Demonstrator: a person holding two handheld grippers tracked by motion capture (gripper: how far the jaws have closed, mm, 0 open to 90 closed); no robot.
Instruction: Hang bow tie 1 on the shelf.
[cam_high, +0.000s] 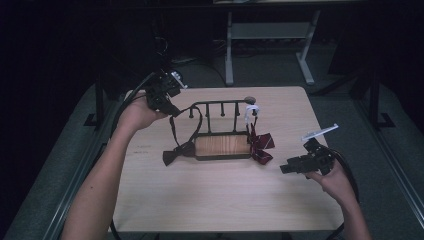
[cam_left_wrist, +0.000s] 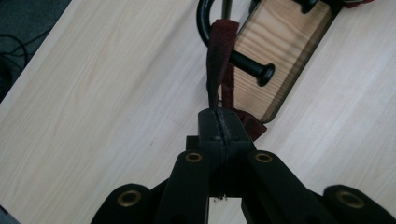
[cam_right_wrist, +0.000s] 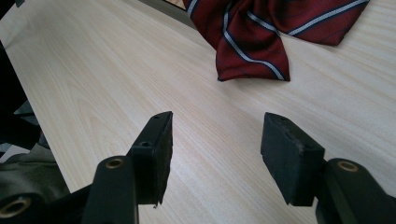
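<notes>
— Where does the high view sit?
— Above the table's (cam_high: 215, 195) near edge, looking forward and down.
— And the other two?
— Each rides its tongs, close over that same tabletop.

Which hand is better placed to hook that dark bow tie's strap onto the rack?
Left. The left gripper is shut on the strap beside a rack peg; the right gripper is open over bare table.

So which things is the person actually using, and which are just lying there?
In use:
- left gripper, shut on the dark bow tie's strap
- dark bow tie
- peg rack

Lying about:
- striped red bow tie
- right gripper, fingers open
</notes>
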